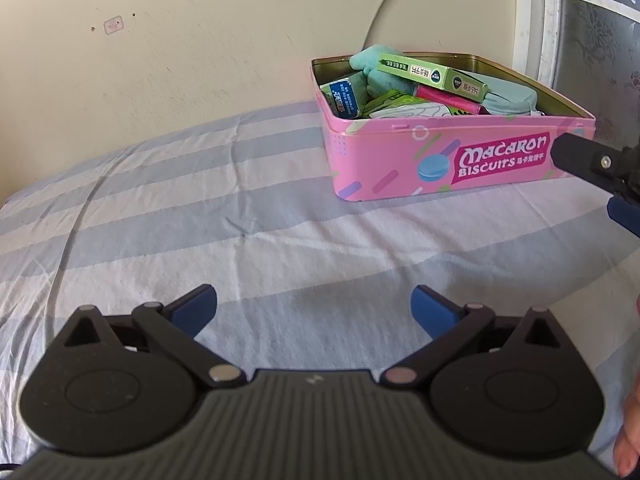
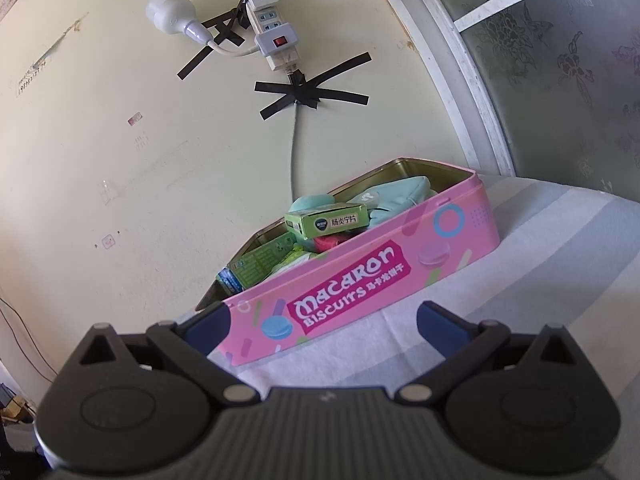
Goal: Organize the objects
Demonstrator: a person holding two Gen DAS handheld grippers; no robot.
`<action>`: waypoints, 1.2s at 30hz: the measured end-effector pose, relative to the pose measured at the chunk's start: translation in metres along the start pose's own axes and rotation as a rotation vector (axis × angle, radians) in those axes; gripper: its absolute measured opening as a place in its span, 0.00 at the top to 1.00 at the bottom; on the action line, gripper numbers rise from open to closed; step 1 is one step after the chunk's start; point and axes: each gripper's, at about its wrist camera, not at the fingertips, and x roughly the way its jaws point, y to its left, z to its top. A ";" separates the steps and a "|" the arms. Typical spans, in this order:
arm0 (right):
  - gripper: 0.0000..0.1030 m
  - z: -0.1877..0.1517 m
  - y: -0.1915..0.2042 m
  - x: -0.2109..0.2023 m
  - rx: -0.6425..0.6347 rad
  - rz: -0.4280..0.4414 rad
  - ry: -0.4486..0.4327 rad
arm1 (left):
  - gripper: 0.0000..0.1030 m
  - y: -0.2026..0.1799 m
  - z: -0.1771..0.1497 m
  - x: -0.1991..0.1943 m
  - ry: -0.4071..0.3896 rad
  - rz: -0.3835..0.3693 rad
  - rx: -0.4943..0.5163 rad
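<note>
A pink "Macaron Biscuits" tin stands open on the striped bed at the right, also in the right wrist view. It holds a green medicine box on top, a teal cloth pouch, a pink item and other small packets. My left gripper is open and empty, low over the sheet in front of the tin. My right gripper is open and empty, close to the tin's front wall; it shows at the right edge of the left wrist view.
The bed has a blue and white striped sheet. A cream wall stands behind the tin. A power strip with plugs is taped to the wall above. A white frame with frosted glass is at the right.
</note>
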 end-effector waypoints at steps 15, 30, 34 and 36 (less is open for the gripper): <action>0.00 -0.002 0.000 0.001 0.004 -0.005 0.004 | 0.00 0.000 -0.001 0.001 0.001 0.000 0.002; 0.00 -0.003 0.001 0.001 0.005 -0.009 0.009 | 0.00 0.002 0.000 0.003 0.009 -0.008 0.004; 0.00 -0.004 0.002 0.001 0.006 -0.012 0.011 | 0.00 0.003 0.001 0.005 0.016 -0.010 -0.001; 0.00 -0.004 0.002 0.001 0.007 -0.012 0.011 | 0.00 0.003 0.000 0.004 0.010 -0.013 0.001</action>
